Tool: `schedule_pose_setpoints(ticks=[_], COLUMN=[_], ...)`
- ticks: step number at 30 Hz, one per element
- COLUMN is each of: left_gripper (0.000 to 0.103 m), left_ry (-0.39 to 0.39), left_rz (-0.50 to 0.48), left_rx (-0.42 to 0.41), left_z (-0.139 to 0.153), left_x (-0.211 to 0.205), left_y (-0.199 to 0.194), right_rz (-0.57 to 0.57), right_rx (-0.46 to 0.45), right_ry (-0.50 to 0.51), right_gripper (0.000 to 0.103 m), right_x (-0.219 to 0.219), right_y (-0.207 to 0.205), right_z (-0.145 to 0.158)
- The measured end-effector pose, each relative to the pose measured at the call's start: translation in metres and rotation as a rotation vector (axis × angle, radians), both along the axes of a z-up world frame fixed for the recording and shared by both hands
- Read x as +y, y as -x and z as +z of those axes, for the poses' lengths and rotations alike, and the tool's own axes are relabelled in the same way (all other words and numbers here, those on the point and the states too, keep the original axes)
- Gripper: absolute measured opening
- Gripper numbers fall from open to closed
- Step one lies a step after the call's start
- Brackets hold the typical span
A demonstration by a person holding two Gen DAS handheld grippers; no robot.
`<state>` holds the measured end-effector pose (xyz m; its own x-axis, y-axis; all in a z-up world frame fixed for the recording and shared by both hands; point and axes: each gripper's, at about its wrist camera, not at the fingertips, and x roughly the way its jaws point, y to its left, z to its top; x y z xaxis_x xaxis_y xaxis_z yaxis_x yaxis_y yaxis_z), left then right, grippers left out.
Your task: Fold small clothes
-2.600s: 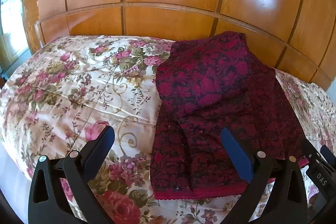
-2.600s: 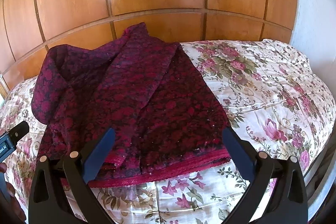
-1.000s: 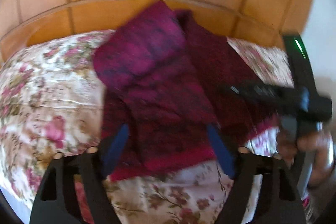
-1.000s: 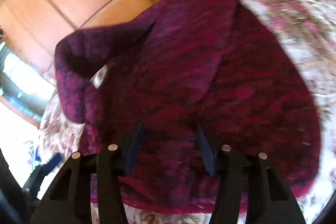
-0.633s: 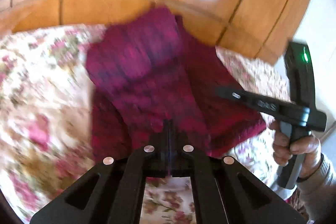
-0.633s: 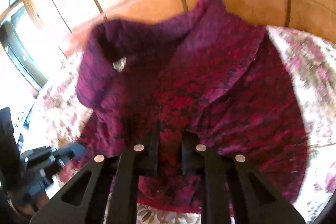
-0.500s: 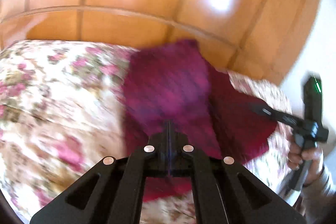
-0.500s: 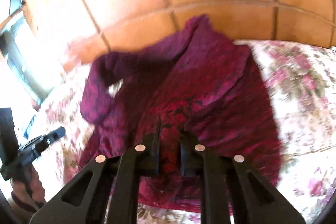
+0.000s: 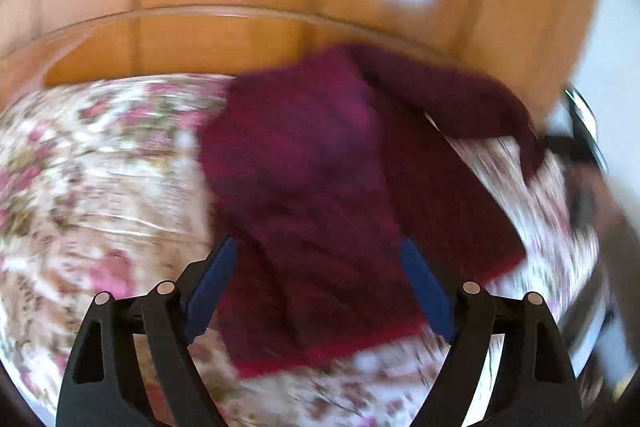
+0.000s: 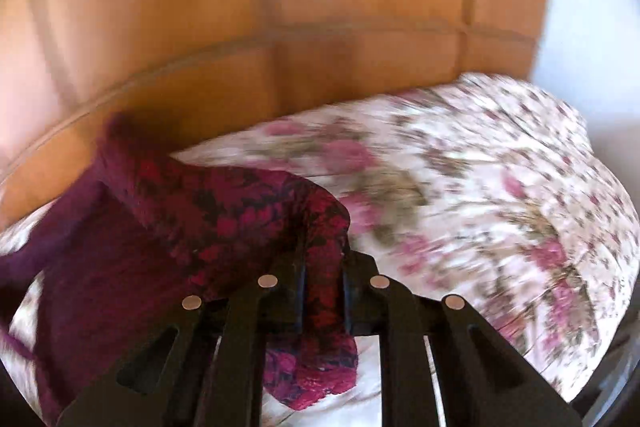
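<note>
A dark red patterned garment (image 9: 320,187) lies on the flowered bedspread (image 9: 100,167); the picture is blurred. My left gripper (image 9: 316,267) hovers over its near hem with the jaws opening wide and no pad pressing the cloth. My right gripper (image 10: 324,267) is shut on a strip of the garment (image 10: 240,211), which is lifted and stretched off to the left. In the left wrist view that strip (image 9: 460,103) arcs up to the right, where the other gripper (image 9: 580,143) shows as a dark blur.
A glossy wooden headboard (image 9: 280,39) runs behind the bed. The bedspread (image 10: 480,187) spreads out to the right of the garment. A pale wall (image 10: 580,7) stands at the far right.
My left gripper was shut half a second ago and now stands wide. My right gripper, shut on the cloth, has swung to the right and pulled a strip of the garment up.
</note>
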<state>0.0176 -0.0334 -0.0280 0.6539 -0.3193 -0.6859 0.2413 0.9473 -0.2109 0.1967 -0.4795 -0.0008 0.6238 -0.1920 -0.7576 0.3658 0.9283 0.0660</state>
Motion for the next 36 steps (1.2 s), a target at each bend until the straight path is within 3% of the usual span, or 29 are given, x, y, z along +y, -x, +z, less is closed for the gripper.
schedule_pose_setpoints(ticks=[3,4,6,7,8,9,12,16,20,26,29,31,32,33,34,36], left_gripper=[0.079,0.063,0.042,0.019,0.017,0.007,0.007,0.006,0.005,0.005,0.005,0.005,0.005,0.015,0.032,0.04], left_ry=[-0.107,-0.142,-0.149,-0.145,-0.129,-0.091,0.014,0.132,0.08,-0.002,0.012,-0.001,0.009,0.033,0.066,0.146], left_rz=[-0.065,-0.088,-0.113,-0.13,-0.137,-0.138,-0.107,0.08,0.349,0.73,0.915,0.96,0.936,0.887,0.824,0.641], left_rx=[0.035,0.063,0.081,0.067,0.072,0.056,0.011,-0.057,-0.132,-0.108,-0.091,-0.079,-0.064,-0.048,-0.035,0.0], left_z=[-0.022,-0.033,-0.045,-0.047,-0.044,-0.036,-0.007,0.039,0.073,0.081,0.08,0.077,0.074,0.068,0.059,0.039], left_x=[-0.03,-0.04,-0.048,-0.049,-0.049,-0.043,-0.011,0.08,0.175,0.287,0.327,0.334,0.333,0.328,0.317,0.288], left_y=[0.004,0.002,-0.002,-0.004,-0.005,-0.007,-0.014,-0.04,-0.076,-0.121,-0.125,-0.117,-0.111,-0.107,-0.099,-0.086], right_rz=[-0.077,-0.108,-0.138,-0.144,-0.174,-0.188,-0.162,-0.086,0.003,0.17,0.231,0.258,0.274,0.287,0.301,0.322], right_rx=[0.063,0.081,0.083,0.073,0.052,0.033,-0.007,-0.049,-0.06,0.019,0.079,0.108,0.127,0.139,0.145,0.154], right_ry=[-0.065,-0.082,-0.107,-0.134,-0.16,-0.165,-0.155,-0.114,-0.127,-0.195,-0.213,-0.213,-0.227,-0.237,-0.247,-0.267], right_gripper=[0.014,0.022,0.038,0.053,0.066,0.068,0.082,0.084,0.085,0.085,0.085,0.085,0.085,0.085,0.085,0.084], right_x=[-0.035,-0.044,-0.054,-0.058,-0.064,-0.068,-0.066,-0.047,-0.019,0.03,0.053,0.063,0.069,0.074,0.077,0.085], right_y=[-0.026,-0.031,-0.033,-0.033,-0.027,-0.022,-0.005,0.026,0.053,0.073,0.078,0.082,0.085,0.087,0.091,0.097], right_z=[-0.023,-0.03,-0.037,-0.038,-0.036,-0.032,-0.021,-0.008,-0.005,-0.025,-0.042,-0.052,-0.058,-0.062,-0.065,-0.07])
